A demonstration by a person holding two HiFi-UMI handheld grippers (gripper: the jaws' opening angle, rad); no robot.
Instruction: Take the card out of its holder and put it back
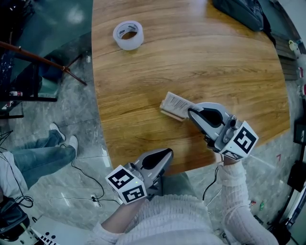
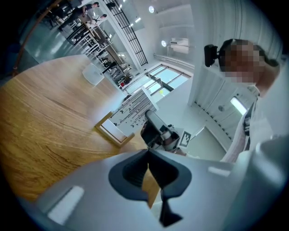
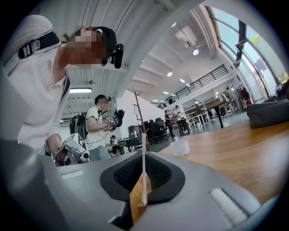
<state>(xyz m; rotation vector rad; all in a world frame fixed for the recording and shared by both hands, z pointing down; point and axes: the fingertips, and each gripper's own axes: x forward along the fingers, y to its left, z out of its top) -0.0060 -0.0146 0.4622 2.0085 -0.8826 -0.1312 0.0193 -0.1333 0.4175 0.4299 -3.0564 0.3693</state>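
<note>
Table: wood-grain top with a curved right edge. Card: white, printed with dark lines, at mid-table toward the near edge; it leans at a tilt over the holder. The holder is a low light-wood frame that lies flat on the top; whether the card's lower edge sits in its slot cannot be told. Right gripper: reaches in from the near right edge, jaws closed on the card's right-hand edge. In the right gripper view the card shows edge-on as a thin white strip pinched between the dark pads of the right gripper. Left gripper: at the near edge, well apart from the card, and it points toward it. Its jaws are together at the tips with nothing between them, as the left gripper view shows. That view also shows the card, the holder and the right gripper beyond. Tape roll: pale, flat on the top near the far left corner, well apart from the card. Bag: black, at the far right corner. Person's legs: in jeans and pale shoes, on the floor off the left edge.
</note>
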